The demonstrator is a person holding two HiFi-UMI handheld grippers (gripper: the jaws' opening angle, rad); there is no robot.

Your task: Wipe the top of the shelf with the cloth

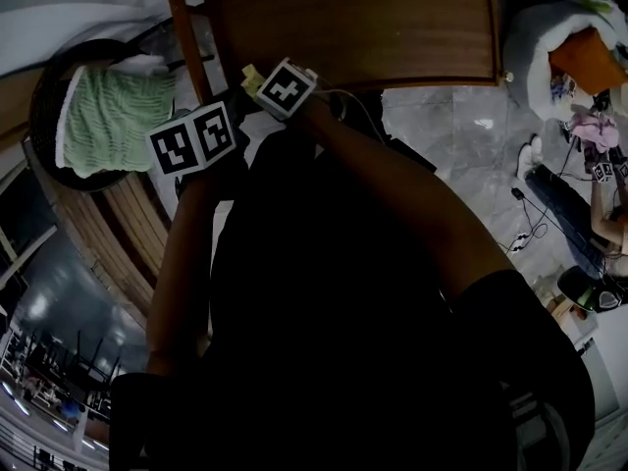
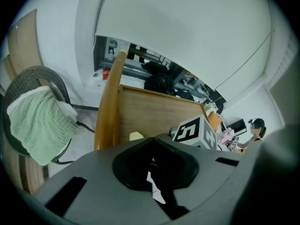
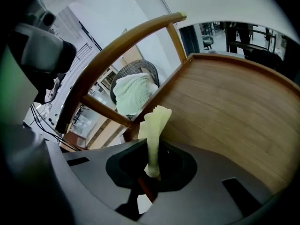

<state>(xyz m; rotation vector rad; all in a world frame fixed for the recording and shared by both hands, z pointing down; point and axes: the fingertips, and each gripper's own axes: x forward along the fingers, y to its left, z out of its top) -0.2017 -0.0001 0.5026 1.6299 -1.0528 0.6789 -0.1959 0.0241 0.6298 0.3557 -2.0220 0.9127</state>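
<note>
In the head view the wooden shelf (image 1: pixel 363 27) lies at the top of the frame, and the person's dark arms reach up toward its left end. The right gripper (image 1: pixel 263 84) sits at the shelf's near left corner, with a pale yellow cloth (image 1: pixel 249 73) showing at its tip. The left gripper (image 1: pixel 201 130) is just left of the shelf. Farther left of the shelf, a green towel (image 1: pixel 113 116) is draped over a wicker chair (image 1: pixel 44 86).

In the left gripper view the jaws are pressed together with nothing between them. The shelf's top stretches ahead, a scrap of the cloth shows at the shelf's near edge, and a curved wooden rail (image 2: pixel 110 102) rises at the shelf's left.

In the right gripper view the jaws pinch the cloth, which stands up as a narrow strip against the shelf's near left edge.
</note>
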